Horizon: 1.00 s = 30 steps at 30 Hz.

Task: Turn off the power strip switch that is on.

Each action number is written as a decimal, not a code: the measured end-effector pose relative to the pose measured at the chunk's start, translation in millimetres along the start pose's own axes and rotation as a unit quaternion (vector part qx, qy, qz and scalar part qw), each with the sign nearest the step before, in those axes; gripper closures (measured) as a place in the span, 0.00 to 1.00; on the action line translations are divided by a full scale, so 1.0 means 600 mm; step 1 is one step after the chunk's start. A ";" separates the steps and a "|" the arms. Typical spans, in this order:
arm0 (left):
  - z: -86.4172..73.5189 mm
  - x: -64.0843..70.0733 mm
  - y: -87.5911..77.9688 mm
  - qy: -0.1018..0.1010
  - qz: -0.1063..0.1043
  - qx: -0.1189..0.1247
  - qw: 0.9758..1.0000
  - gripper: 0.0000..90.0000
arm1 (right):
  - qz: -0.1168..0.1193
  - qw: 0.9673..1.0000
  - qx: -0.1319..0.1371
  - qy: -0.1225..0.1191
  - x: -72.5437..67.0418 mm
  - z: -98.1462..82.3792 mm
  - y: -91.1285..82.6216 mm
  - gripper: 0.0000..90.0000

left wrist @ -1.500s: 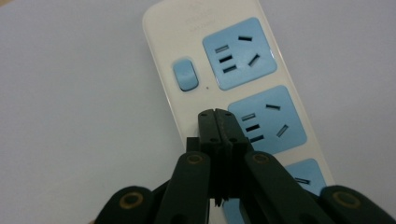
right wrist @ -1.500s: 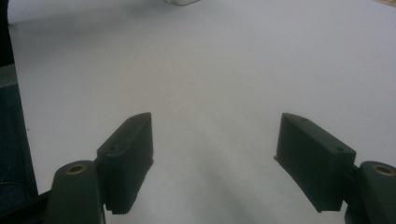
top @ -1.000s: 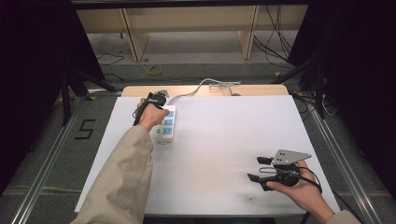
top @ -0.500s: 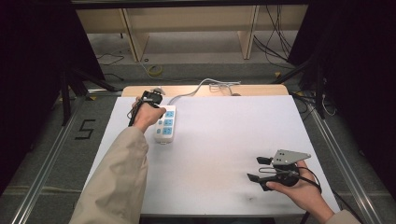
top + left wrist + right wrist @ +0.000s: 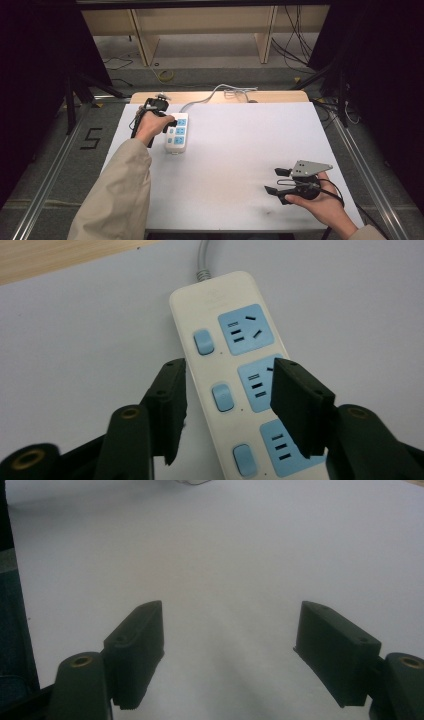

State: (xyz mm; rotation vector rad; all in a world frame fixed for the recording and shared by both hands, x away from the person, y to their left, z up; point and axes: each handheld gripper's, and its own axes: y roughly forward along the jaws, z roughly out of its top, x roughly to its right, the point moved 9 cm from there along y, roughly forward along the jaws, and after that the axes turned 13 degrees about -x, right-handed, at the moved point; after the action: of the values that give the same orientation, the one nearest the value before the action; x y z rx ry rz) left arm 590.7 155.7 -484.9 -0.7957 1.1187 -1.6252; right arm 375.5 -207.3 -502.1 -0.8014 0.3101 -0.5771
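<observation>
The left hand-held gripper (image 5: pixel 167 121) hovers over the near-left edge of the power strip (image 5: pixel 177 133) in the high view, a hand wrapped round its body, while the strip lies on the white counter (image 5: pixel 240 150) toward its far left part, its grey cable (image 5: pixel 207 96) running off the far edge. The right hand-held gripper (image 5: pixel 275 181) rests well apart from the strip, at the counter's near right, its jaws spread and empty. In the left gripper view the jaws have just been opening and now stand partly apart, straddling the strip (image 5: pixel 235 385) above its middle switch (image 5: pixel 223 397) without pressing on anything. In the right gripper view the jaws stand wide with bare counter (image 5: pixel 225 555) between them. By my reading the step in hand is working the strip's blue switches; the next move calls for either lining one jaw tip over the next switch and pressing squarely, or lifting clear of the strip.
</observation>
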 end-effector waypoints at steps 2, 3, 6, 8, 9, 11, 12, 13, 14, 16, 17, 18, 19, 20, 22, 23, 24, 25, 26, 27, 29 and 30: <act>-0.002 -0.004 0.001 0.004 0.003 0.001 1.000 0.47 | 0.000 1.000 0.001 0.000 0.000 0.000 0.000 0.31; -0.003 -0.004 0.000 0.005 0.003 0.002 1.000 0.45 | 0.000 1.000 0.001 0.000 0.000 0.000 0.000 0.31; -0.008 -0.002 -0.002 0.010 -0.003 0.008 1.000 0.41 | -0.001 1.000 0.001 0.001 0.001 0.000 0.000 0.31; -0.012 -0.001 -0.004 0.013 -0.006 0.012 1.000 0.38 | -0.001 1.000 0.001 0.001 0.001 0.000 0.000 0.31; -0.015 0.000 -0.006 0.019 -0.007 0.011 1.000 0.37 | -0.001 1.000 0.001 0.001 0.001 0.000 0.000 0.31; -0.021 0.003 -0.009 0.020 -0.015 0.011 1.000 0.35 | -0.001 1.000 0.001 0.001 0.001 0.000 0.000 0.31; -0.024 0.005 -0.012 0.021 -0.018 0.014 1.000 0.34 | -0.001 1.000 0.001 0.001 0.001 0.000 0.000 0.31; -0.026 0.006 -0.015 0.022 -0.021 0.018 0.999 0.33 | -0.001 1.000 0.001 0.001 0.001 0.000 0.000 0.31; -0.028 0.008 -0.018 0.022 -0.023 0.023 0.999 0.32 | -0.001 1.000 0.001 0.001 0.001 0.000 0.000 0.31; -0.033 0.012 -0.025 0.027 -0.028 0.030 0.999 0.31 | -0.001 1.000 0.002 0.001 0.001 0.000 0.000 0.31; -0.035 0.015 -0.028 0.031 -0.030 0.036 0.998 0.30 | -0.002 1.000 0.002 0.002 0.001 0.000 0.000 0.31; -0.038 0.018 -0.032 0.035 -0.032 0.042 0.998 0.29 | -0.002 1.000 0.003 0.002 0.002 0.000 -0.001 0.31; -0.042 0.022 -0.037 0.037 -0.036 0.048 0.998 0.29 | -0.002 1.000 0.003 0.002 0.002 0.001 -0.001 0.31; -0.046 0.026 -0.041 0.045 -0.039 0.053 0.997 0.28 | -0.003 1.000 0.002 0.002 0.002 0.000 -0.001 0.31; -0.055 0.034 -0.048 0.061 -0.044 0.062 0.995 0.25 | -0.002 1.000 0.003 0.003 0.003 0.000 -0.001 0.31; -0.060 0.037 -0.051 0.065 -0.048 0.065 0.995 0.24 | -0.002 1.000 0.003 0.003 0.003 0.000 -0.001 0.31; -0.064 0.039 -0.055 0.066 -0.050 0.068 0.994 0.24 | -0.002 1.000 0.003 0.003 0.003 0.000 -0.001 0.31; -0.067 0.039 -0.060 0.067 -0.052 0.074 0.994 0.24 | -0.003 1.000 0.003 0.003 0.003 0.001 -0.001 0.31; -0.070 0.041 -0.064 0.065 -0.056 0.080 0.993 0.24 | -0.003 1.000 0.003 0.003 0.003 0.001 -0.001 0.31; -0.074 0.043 -0.068 0.065 -0.059 0.083 0.993 0.24 | -0.003 1.000 0.003 0.003 0.003 0.001 0.000 0.31; -0.081 0.046 -0.075 0.065 -0.061 0.095 0.991 0.24 | -0.003 1.000 0.003 0.003 0.002 0.001 -0.001 0.31; -0.085 0.047 -0.078 0.066 -0.062 0.097 0.991 0.24 | -0.003 1.000 0.003 0.003 0.002 0.001 -0.001 0.31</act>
State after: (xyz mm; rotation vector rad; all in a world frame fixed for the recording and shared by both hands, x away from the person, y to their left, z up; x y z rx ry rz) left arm 520.2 148.9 -460.2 -0.6489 0.9989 -1.8829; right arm 376.6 -208.2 -501.2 -0.7944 0.3122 -0.5861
